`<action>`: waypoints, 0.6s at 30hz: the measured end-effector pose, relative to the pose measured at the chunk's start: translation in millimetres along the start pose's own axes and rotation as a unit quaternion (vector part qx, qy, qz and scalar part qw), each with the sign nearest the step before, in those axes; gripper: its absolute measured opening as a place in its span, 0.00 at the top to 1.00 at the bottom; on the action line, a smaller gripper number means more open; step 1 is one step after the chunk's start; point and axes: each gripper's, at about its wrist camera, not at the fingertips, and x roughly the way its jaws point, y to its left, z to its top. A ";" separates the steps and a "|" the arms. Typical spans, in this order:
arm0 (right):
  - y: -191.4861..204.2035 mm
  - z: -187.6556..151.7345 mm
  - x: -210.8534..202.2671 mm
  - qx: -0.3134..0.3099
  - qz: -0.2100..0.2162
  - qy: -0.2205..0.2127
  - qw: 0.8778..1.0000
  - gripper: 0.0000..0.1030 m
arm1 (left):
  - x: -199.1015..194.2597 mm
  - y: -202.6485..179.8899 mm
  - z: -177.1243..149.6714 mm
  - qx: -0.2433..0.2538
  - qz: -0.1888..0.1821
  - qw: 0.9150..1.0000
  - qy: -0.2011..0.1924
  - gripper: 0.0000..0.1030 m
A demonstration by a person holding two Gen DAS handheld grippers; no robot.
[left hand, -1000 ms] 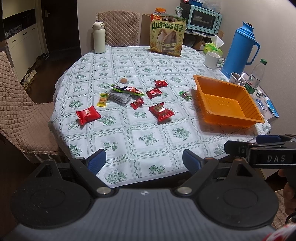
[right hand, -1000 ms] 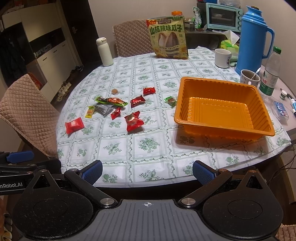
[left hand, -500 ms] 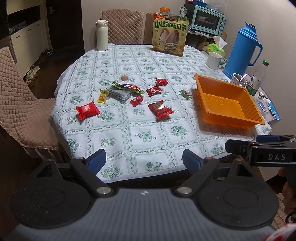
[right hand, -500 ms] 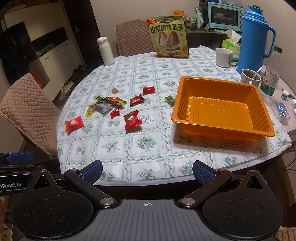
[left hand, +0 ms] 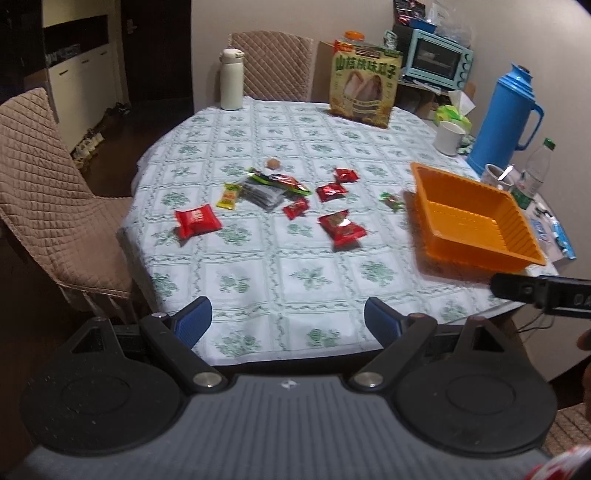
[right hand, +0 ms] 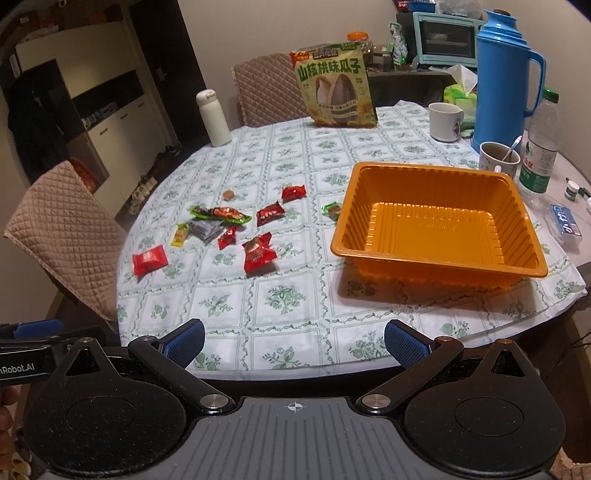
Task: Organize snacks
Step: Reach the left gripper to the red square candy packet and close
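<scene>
Red packets (right hand: 258, 253): five, loose on the table (right hand: 284, 295).
Orange tray (right hand: 436, 218): one, empty, right of the snacks.
Left tool (left hand: 288, 321): spread, holding nothing.
Right tool (right hand: 293, 341): spread, holding nothing.
Change: both views have drawn back; snacks unmoved.

A round table (right hand: 295, 295) under a green-patterned cloth stands in a dim room with plain pale walls (left hand: 266, 18). Quilted beige chairs (left hand: 48, 192) flank it. White cabinets (left hand: 85, 88) and a dark doorway (left hand: 155, 48) lie left; a blue oven (left hand: 436, 61) sits behind.
</scene>
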 end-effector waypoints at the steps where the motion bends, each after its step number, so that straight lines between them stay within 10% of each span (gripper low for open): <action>1: -1.5 0.0 0.4 0.001 0.001 -0.002 1.000 0.00 | 2.0 2.4 -0.9 -0.001 0.004 1.000 0.000 0.14; 18: -10.8 11.3 39.5 0.069 -0.031 -0.020 0.997 0.00 | 101.5 66.8 40.6 0.119 -0.012 0.993 0.009 0.31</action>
